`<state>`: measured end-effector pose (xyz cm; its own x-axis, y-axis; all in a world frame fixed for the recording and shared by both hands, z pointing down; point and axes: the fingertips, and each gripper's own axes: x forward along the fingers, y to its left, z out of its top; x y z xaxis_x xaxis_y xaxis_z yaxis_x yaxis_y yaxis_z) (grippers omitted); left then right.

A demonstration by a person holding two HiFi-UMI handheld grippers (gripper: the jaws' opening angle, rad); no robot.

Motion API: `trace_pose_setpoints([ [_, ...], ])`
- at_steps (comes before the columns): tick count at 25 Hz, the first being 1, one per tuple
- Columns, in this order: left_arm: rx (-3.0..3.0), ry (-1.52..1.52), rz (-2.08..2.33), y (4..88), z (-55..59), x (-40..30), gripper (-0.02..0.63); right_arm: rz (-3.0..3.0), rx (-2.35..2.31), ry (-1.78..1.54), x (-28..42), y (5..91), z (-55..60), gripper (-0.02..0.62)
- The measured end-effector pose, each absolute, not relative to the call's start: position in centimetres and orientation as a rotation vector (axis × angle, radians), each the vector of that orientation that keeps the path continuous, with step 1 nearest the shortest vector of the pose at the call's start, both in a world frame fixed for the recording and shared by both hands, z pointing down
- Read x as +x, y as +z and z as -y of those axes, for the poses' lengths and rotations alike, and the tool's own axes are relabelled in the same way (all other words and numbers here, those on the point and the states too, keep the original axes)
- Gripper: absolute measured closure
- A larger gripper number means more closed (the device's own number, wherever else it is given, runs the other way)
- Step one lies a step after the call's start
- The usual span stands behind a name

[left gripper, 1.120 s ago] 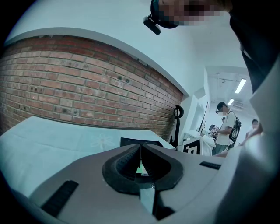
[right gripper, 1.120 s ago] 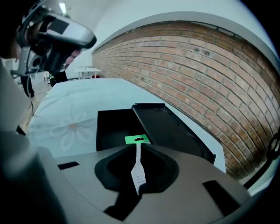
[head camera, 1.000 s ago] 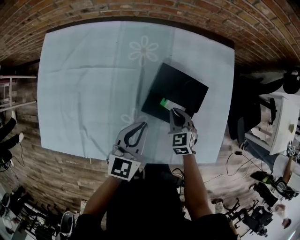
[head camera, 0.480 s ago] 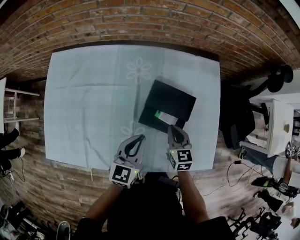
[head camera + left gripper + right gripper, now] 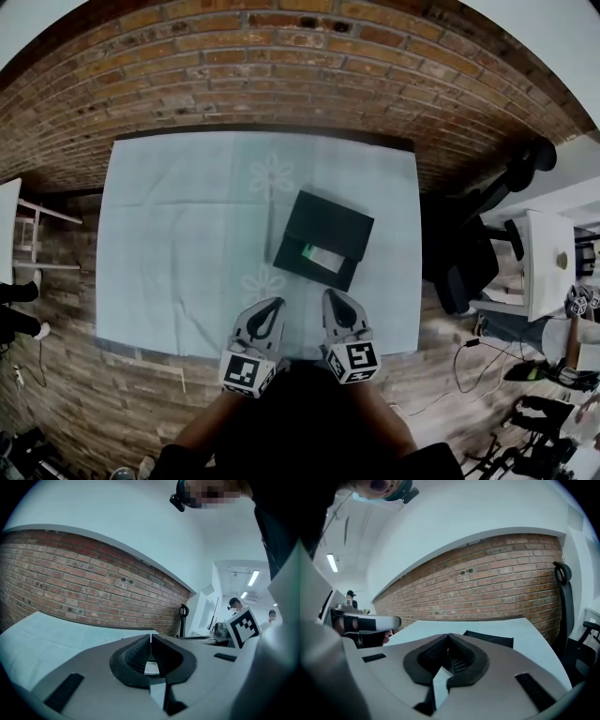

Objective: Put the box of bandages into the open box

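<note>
Box of bandages [image 5: 322, 257]: one, white with a green end, lying flat inside the open box, close to the wall of it that faces the person; no gripper touches it.
Open box [image 5: 336, 223]: one, black, set at a slant on the cloth, right of the table's middle in the head view; in the right gripper view its dark rim [image 5: 490, 639] shows just past the jaws.
Right gripper [image 5: 335, 296]: one; jaws closed tip to tip with nothing between them [image 5: 448, 637]; it hangs over the near edge of the cloth, short of the open box and apart from it.
Left gripper [image 5: 275, 307]: one; jaws likewise pressed together and empty [image 5: 150, 637]; it is beside the right gripper, near it but not touching, over the same near edge.
Marker cubes: two, one on each gripper, the left [image 5: 246, 370] and the right [image 5: 352, 361].
Cloth [image 5: 178, 225]: one, pale blue, covering the table top, lightly creased.
Flower prints: two on the cloth, one [image 5: 272, 175] beyond the open box and one [image 5: 262, 281] just beside its near left corner.
Brick wall [image 5: 281, 75]: one, running along the far edge of the table.
Office chair [image 5: 483, 220]: one, black, standing off the right end of the table.
</note>
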<state>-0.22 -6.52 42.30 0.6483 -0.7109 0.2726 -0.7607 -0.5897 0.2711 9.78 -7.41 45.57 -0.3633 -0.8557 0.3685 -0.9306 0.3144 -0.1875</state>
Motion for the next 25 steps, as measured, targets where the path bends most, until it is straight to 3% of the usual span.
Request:
trace_pose_setpoints([
  [25,2.571,0.202,1.204,40.7,5.3,-1.0,0.569,2.444,1.689,0.513,9.2,41.1,4.5,0.569],
])
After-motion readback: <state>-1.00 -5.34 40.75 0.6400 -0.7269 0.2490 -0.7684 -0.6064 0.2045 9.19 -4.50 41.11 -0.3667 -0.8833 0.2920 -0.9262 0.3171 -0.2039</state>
